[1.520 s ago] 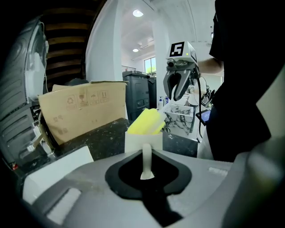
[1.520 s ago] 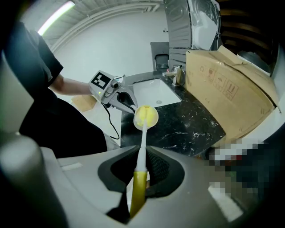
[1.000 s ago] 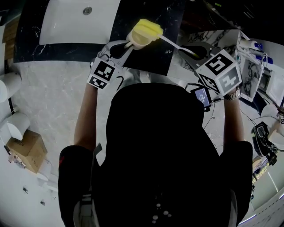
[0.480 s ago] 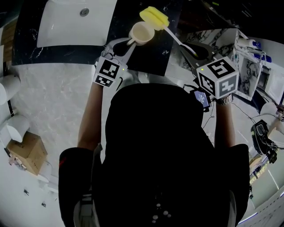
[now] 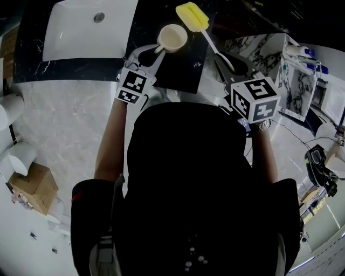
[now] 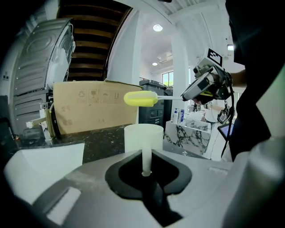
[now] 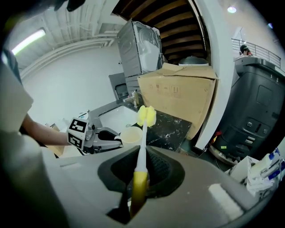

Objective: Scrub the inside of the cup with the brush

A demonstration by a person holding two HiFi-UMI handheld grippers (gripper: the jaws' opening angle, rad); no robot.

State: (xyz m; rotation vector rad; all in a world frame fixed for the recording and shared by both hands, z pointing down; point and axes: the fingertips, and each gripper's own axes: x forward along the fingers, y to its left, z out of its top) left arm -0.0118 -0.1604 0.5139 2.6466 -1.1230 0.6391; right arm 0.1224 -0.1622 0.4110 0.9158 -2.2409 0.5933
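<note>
The left claw (image 6: 146, 171) is pinched nearly shut on the thin handle of the cup (image 5: 172, 38), holding it upright in the air over the dark worktop (image 5: 186, 73). The right claw (image 7: 140, 173) is clamped on the yellow end of the brush (image 5: 211, 46). Its yellow sponge head (image 5: 192, 16) sits outside the cup, just beyond the rim and apart from it. The main risk, I judge, is the grip on the handle. It is a narrow hold well off the cup's centre, so a hard push with the sponge against the wall or floor of the cup could twist it in the jaws or lever it loose. The long brush shaft could also flex and make the head skip off the rim instead of entering. A dropped cup would hit stone. For room, the white sink (image 5: 81, 32) lies off to the left, a cardboard box (image 6: 93, 111) stands behind, and a marbled box (image 5: 269, 48) crowds the right claw's side. Between the two claws the air is open.
</note>
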